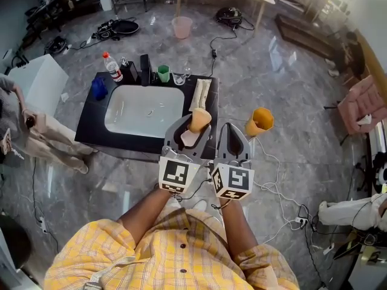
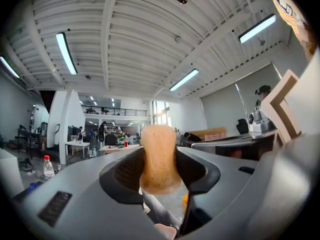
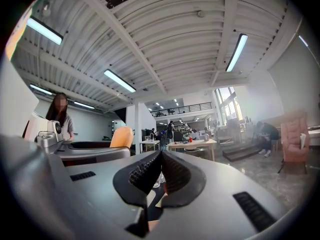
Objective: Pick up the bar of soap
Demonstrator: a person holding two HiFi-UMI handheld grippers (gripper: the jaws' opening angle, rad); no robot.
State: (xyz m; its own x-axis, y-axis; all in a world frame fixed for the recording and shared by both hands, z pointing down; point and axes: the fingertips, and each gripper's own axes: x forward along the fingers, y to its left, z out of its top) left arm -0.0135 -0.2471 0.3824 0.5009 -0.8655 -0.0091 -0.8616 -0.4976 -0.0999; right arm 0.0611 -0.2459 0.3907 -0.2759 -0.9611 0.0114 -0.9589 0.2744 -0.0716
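One bar of soap (image 2: 159, 156) pinched at its narrow waist by left gripper (image 2: 160, 174) jaws — steadier hold, likely; right gripper (image 3: 160, 164) jaws together, empty.

The person wears a yellow plaid shirt (image 1: 181, 252) with short sleeves and small dark buttons down the front. The left gripper (image 1: 188, 133) and the right gripper (image 1: 233, 139) share one build: smooth grey moulded shells that taper toward the jaws, which are lined with black ribbed pads (image 3: 141, 175). Each gripper carries at its rear a white cube (image 1: 176, 175) printed with black square markers. Dark recessed slots sit in the grey shells beside the jaws.
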